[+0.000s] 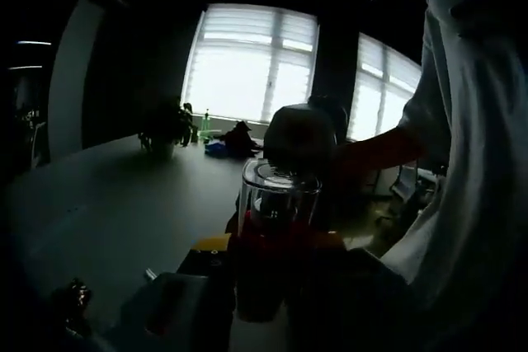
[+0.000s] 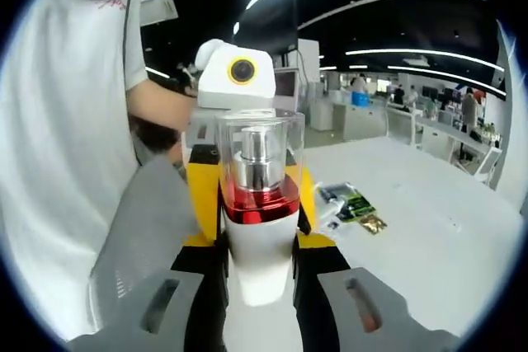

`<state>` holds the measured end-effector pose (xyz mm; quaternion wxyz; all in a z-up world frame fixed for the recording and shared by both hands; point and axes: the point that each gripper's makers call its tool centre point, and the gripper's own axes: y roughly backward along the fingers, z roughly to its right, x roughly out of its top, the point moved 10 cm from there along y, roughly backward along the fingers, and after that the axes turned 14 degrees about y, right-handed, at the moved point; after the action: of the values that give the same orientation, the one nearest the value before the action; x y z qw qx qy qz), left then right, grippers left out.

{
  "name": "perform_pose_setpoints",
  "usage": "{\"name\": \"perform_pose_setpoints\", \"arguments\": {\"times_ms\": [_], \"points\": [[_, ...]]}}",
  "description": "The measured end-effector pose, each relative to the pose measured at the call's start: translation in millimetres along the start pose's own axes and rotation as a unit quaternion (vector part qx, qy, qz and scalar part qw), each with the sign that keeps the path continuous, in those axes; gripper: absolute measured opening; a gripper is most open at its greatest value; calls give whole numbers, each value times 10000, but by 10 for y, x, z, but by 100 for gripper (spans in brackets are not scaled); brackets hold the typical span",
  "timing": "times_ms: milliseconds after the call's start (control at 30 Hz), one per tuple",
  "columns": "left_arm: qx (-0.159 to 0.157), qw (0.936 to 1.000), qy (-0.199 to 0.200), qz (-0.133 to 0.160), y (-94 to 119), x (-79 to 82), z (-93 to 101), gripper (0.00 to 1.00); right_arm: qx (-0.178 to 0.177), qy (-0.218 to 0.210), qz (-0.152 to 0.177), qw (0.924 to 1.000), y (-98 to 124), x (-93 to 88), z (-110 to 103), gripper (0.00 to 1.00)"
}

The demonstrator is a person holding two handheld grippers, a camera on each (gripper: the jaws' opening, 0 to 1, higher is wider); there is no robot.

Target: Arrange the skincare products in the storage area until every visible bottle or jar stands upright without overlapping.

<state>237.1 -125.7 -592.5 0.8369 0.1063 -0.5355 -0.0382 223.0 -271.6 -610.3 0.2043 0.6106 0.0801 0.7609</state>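
Pump bottle (image 2: 257, 204) was up in air, well above white table (image 2: 429, 228), pinched between jaws of both grippers, left gripper (image 2: 247, 241) and right gripper (image 2: 260, 319). Risk imo: uneven release could've tipped it, clear cap (image 1: 279, 195) top-heavy.

no readable text anywhere, bottle (image 2: 257, 204) label-free from this side, packets (image 2: 351, 204) on the table (image 2: 429, 228) too small and blurry to make out, nothing legible in the dark left gripper view either
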Motion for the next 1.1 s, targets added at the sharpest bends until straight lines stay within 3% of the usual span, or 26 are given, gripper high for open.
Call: {"name": "perform_pose_setpoints", "arguments": {"times_ms": [400,667,833,1100], "points": [[87,9994,222,-257,-419,-171,-394,25,34,6,-362,9993,64,-563,235,29],[163,9982,139,-568,-640,-248,-666,25,55,123,-624,9980,56,-864,388,28],[219,9973,76,-693,-696,-227,-835,25,-36,66,-588,9982,47,-984,502,27],[165,9979,70,-616,-753,-215,-1016,24,-186,96,-700,9973,57,-1045,631,27]]}}
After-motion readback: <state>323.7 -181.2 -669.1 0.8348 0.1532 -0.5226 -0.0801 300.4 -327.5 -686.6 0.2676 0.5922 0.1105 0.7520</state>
